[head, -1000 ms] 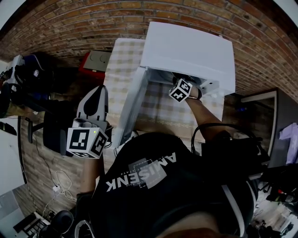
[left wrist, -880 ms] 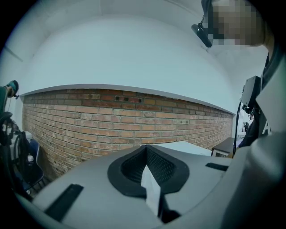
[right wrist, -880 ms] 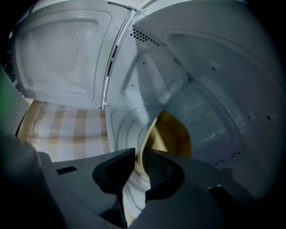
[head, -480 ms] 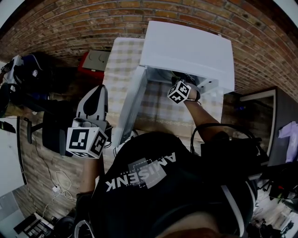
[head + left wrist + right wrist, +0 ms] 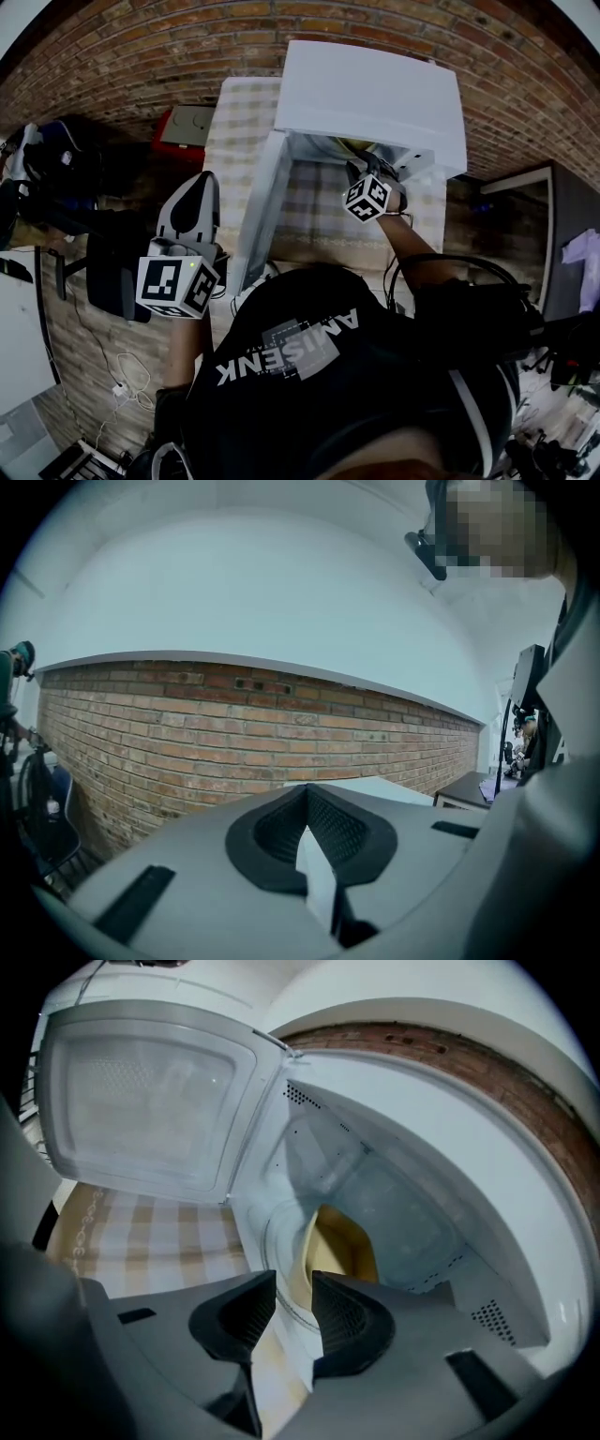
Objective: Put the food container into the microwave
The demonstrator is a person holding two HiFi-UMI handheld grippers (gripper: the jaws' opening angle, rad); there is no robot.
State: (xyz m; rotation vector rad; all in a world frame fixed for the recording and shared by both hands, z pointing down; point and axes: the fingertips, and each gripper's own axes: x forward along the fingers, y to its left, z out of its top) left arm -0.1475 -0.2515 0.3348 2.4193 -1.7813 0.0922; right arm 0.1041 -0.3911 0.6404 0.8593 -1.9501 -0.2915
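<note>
Yellow-tinted, the food container sits inside the white microwave, on its round turntable, just beyond the right claw. That claw's jaws have just been opening and now stand wide, gripping nothing, with the container's edge showing through the gap. The microwave door stands open beside the checked worktop. The left claw, jaws together and empty, points at a brick wall.

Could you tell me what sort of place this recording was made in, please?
Probably a makeshift kitchen corner in a workroom, not a home kitchen: a white microwave stands open on a checked tablecloth by a bare brick wall, with loose cables nearby.
</note>
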